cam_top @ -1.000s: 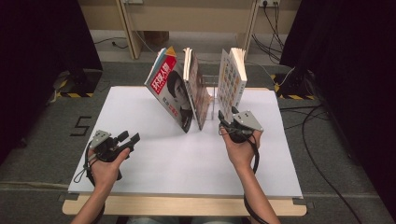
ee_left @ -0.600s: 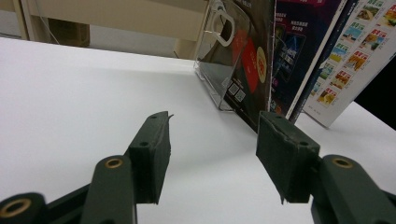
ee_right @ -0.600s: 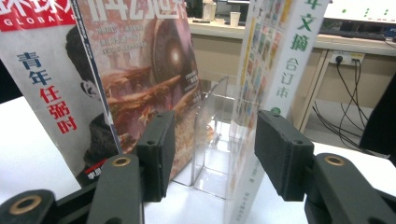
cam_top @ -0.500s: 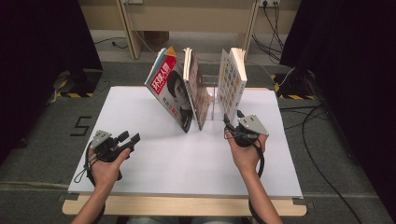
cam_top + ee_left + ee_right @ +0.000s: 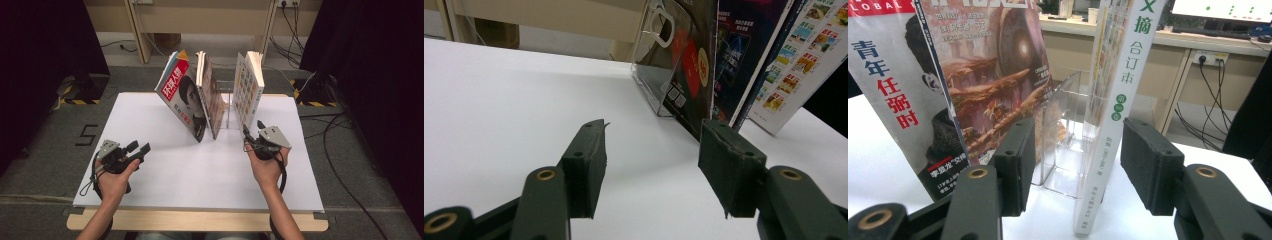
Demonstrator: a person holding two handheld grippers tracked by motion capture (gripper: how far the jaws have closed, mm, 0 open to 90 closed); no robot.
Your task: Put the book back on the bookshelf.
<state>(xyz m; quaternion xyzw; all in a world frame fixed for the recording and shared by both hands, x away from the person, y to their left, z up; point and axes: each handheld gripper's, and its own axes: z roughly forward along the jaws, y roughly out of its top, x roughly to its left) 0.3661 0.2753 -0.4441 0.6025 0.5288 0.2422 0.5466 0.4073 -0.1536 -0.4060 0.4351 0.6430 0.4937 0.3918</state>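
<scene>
A white-topped bench (image 5: 165, 180) with a pale wooden front edge stands on grey carpet (image 5: 45, 165). A dark number five (image 5: 86, 135) is marked on the floor to its left. Black curtains (image 5: 45, 55) hang on both sides. Behind stands a light wooden desk frame (image 5: 135, 25), with black cables (image 5: 345, 165) trailing across the floor and yellow-black hazard tape (image 5: 75, 101) near the curtain feet. A wall socket (image 5: 1209, 57) sits under the far desk.

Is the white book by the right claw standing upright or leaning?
Nearly upright. The white book stands on its bottom edge against the clear rack, its spine facing the right claw, whose open jaws stand either side of it without touching.
</scene>
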